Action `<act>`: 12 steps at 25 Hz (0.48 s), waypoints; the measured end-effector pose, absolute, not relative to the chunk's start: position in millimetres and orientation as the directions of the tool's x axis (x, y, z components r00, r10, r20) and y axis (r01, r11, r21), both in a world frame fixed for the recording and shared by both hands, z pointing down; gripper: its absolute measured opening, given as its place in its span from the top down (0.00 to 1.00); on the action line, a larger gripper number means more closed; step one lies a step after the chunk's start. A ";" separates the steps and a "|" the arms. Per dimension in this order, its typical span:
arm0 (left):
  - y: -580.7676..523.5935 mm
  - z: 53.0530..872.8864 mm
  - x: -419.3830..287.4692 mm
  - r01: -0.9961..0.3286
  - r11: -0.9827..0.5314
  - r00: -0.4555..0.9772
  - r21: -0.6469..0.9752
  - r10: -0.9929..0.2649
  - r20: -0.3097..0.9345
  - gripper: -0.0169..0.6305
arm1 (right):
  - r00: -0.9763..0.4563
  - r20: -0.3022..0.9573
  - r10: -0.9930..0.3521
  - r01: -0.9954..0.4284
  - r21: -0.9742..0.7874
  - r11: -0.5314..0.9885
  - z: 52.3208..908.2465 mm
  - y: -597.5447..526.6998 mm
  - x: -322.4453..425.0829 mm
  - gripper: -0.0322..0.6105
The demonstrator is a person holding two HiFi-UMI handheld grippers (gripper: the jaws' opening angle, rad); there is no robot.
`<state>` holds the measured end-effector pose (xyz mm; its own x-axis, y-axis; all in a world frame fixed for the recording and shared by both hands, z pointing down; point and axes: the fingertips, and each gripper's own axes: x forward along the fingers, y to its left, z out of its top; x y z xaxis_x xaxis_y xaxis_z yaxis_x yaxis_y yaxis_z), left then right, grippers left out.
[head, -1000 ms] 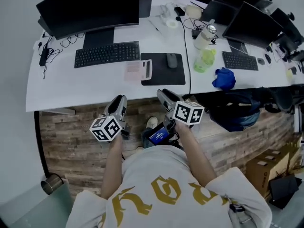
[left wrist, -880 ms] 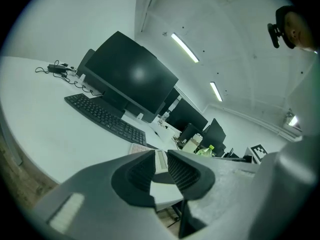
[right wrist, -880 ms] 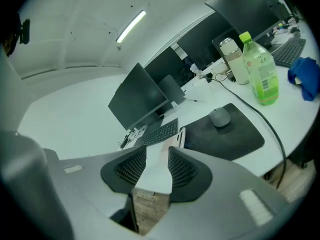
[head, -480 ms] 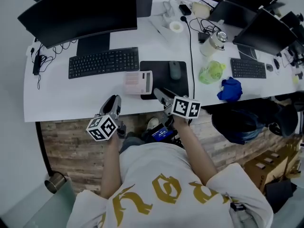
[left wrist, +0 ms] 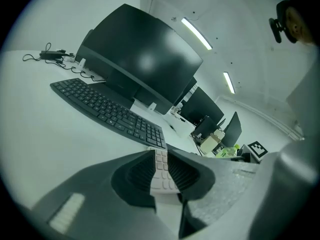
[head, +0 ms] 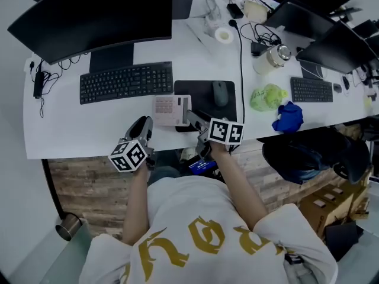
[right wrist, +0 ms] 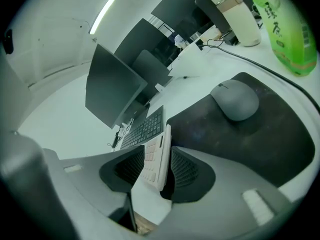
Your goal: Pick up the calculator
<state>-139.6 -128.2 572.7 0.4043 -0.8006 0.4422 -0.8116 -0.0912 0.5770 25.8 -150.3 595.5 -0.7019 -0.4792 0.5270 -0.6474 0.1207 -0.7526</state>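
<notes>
The calculator (head: pixel 169 108) is pale with a dark display strip. It lies on the white desk (head: pixel 71 123), its right end over the left edge of the black mouse pad (head: pixel 201 93). My right gripper (head: pixel 192 118) reaches its near right corner. In the right gripper view the calculator (right wrist: pixel 152 159) fills the gap between the jaws, and my right gripper (right wrist: pixel 157 153) is shut on it, one pad on the key face, the other behind. My left gripper (head: pixel 144 124) hovers at the desk's front edge, left of the calculator. In its own view my left gripper (left wrist: pixel 160 154) has a narrow empty gap, through which the calculator (left wrist: pixel 161 166) shows.
A black keyboard (head: pixel 126 80) and a wide monitor (head: pixel 95 10) stand behind the calculator. A grey mouse (head: pixel 219 92) rests on the pad. To the right are a green bottle (head: pixel 266 96), a blue cloth (head: pixel 288 116) and a cable (head: pixel 241 52).
Both grippers have moved forward from below the desk edge. The right one has reached the calculator and closed round its corner; the left one has stopped at the desk's front edge.
</notes>
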 end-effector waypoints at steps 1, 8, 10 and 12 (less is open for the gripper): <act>-132.1 575.7 -139.5 -0.810 -0.092 0.410 0.579 -0.795 0.447 0.86 | -0.701 0.534 -0.473 -0.650 -0.752 0.113 598.5 -151.6 25.3 0.65; -148.5 595.4 -133.6 -0.804 -0.104 0.446 0.585 -0.757 0.479 0.86 | -0.708 0.561 -0.429 -0.653 -0.751 0.095 616.5 -156.9 17.1 0.66; -149.2 600.5 -132.5 -0.802 -0.103 0.452 0.589 -0.748 0.486 0.86 | -0.715 0.559 -0.419 -0.645 -0.759 0.087 620.0 -156.3 14.0 0.67; -149.3 604.3 -131.3 -0.797 -0.101 0.459 0.595 -0.742 0.489 0.86 | -0.719 0.556 -0.416 -0.636 -0.769 0.071 622.7 -155.7 12.4 0.68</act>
